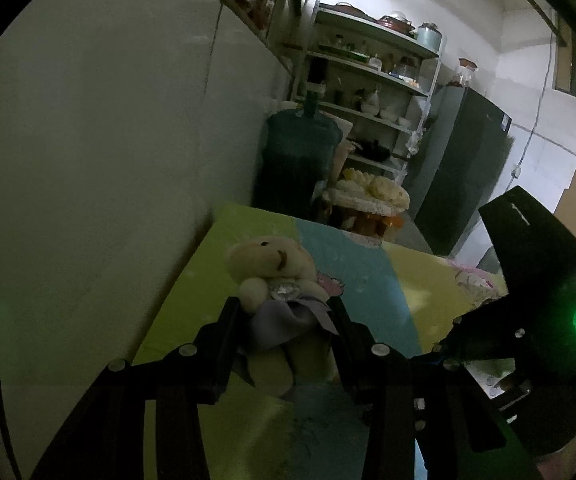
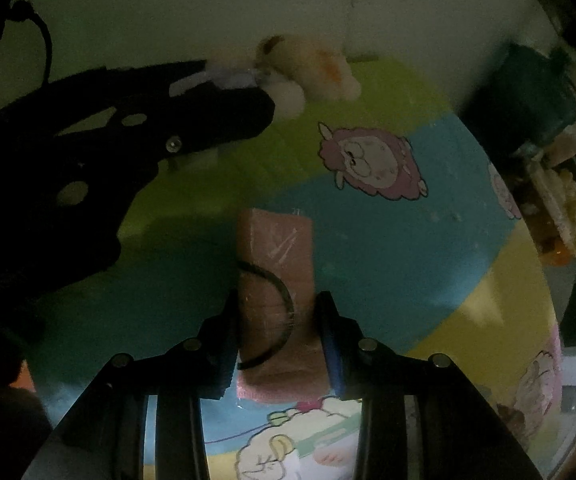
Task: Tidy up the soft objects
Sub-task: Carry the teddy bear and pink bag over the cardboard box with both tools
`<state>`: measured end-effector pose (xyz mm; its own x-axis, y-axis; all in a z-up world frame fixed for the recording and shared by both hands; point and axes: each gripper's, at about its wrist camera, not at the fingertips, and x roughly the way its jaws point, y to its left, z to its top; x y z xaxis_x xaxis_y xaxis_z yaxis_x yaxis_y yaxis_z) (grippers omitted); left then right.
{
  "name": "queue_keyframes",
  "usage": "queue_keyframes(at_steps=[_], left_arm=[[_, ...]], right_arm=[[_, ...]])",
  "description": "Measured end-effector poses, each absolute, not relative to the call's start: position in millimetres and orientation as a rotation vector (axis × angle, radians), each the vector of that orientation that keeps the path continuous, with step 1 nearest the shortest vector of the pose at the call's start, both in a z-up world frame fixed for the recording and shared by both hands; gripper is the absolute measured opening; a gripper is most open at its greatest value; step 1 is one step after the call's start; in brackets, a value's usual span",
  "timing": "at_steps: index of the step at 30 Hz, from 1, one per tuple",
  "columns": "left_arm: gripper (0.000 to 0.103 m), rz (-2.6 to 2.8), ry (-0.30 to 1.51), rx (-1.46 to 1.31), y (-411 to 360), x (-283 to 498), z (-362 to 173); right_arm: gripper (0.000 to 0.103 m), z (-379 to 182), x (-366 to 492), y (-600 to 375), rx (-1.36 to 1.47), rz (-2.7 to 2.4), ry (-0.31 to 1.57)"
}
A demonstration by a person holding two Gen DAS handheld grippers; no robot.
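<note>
We see the left gripper (image 1: pixel 283 312) half closed around a small plush bear (image 1: pixel 271 276); its two fingers press on the bear's purple dress from both sides, and the cream head sticks out beyond the fingertips, above the table mat (image 1: pixel 191 280). To the right, the right gripper (image 2: pixel 277 308) points steeply down and its jaws are narrow, pressing the two long sides of a pink sponge block (image 2: pixel 275 248) that lies on the blue part of the mat. A thin black ring (image 2: pixel 283 288) lies on top of the block, between the fingers.

The left wrist view alone shows the shelves (image 1: pixel 368 92) and the big water bottle (image 1: pixel 300 148) far ahead of the claw. The right wrist view alone shows the block, and the left gripper to its upper left, well apart.
</note>
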<state>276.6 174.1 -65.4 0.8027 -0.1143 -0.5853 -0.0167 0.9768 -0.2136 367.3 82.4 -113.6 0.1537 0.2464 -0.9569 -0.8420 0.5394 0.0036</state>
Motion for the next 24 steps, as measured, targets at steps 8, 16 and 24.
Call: queue_keyframes(at_steps=[8, 16, 24], left_arm=[[0.043, -0.045, 0.6, -0.224, 176.1, 256.1, -52.5], [0.043, -0.043, 0.557, -0.218, 173.6, 231.9, -34.8], [0.043, -0.052, 0.514, -0.217, 172.8, 206.6, -19.3]], right_arm=[[0.037, -99.6, 348.5, 84.2, -0.598, 0.89, 1.13], [0.037, -76.9, 312.2, 82.9, -0.575, 0.907, 1.085], [0.037, -54.6, 282.8, 70.0, -0.511, 0.917, 1.043]])
